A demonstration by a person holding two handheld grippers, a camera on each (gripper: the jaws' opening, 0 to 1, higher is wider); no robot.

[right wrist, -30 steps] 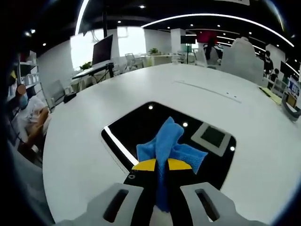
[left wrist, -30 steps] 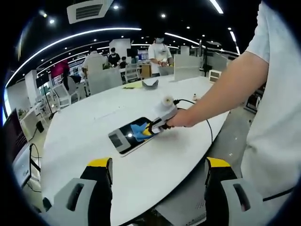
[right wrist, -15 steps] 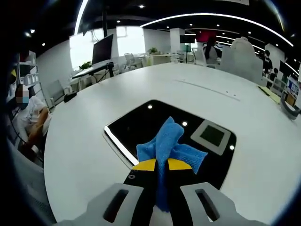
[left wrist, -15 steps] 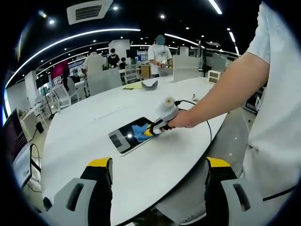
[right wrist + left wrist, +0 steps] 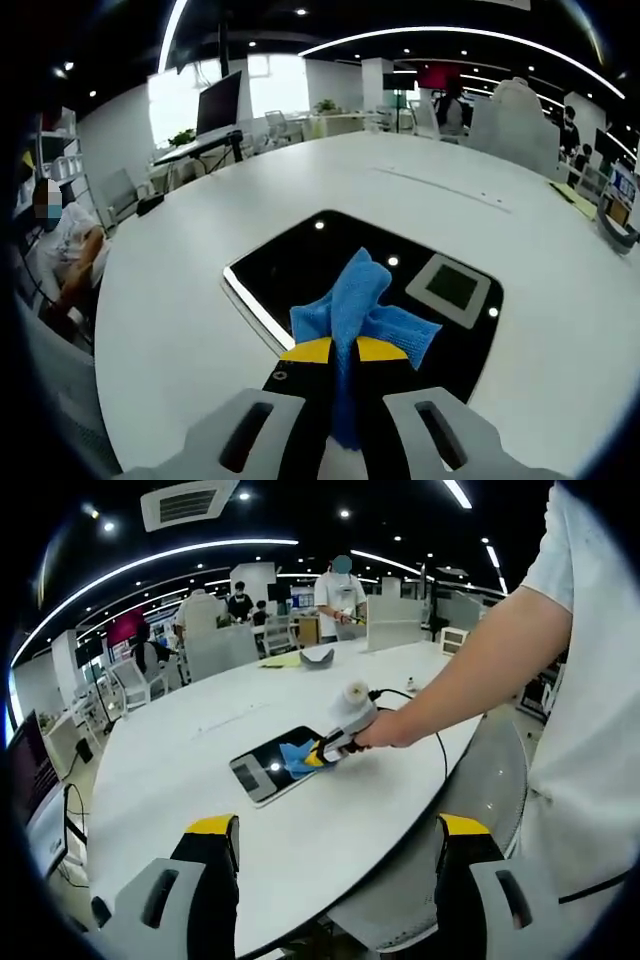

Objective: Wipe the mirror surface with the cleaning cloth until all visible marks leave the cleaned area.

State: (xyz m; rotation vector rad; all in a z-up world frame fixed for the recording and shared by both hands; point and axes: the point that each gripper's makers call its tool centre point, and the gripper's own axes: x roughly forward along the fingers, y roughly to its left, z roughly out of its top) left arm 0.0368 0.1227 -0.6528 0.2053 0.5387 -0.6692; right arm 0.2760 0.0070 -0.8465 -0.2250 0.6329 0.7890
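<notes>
The large white oval table [image 5: 180, 770] carried the mirror [image 5: 300, 265], a dark rectangular panel with rounded corners lying flat near the table's middle; it reflected ceiling lights and a square ceiling vent. In the left gripper view the mirror [image 5: 270, 767] lay beyond the left gripper [image 5: 335, 855], whose yellow-tipped jaws stood wide apart with nothing between them, well short of it. The right gripper [image 5: 345, 352] had its jaws pressed together on the blue cleaning cloth [image 5: 362, 308], and the cloth rested on the mirror's near part. Seen from the left gripper view, the person's hand [image 5: 385, 730] held that right gripper [image 5: 322, 754] at the mirror's right end, with a black cable [image 5: 440, 755] trailing across the table.

Compared with half a second before, the mirror sat slightly lower and nearer in the right gripper view, while the cloth stayed clamped in the same way. Marks on the glass could not be made out. The cloth's lower end was hidden between the jaws.
</notes>
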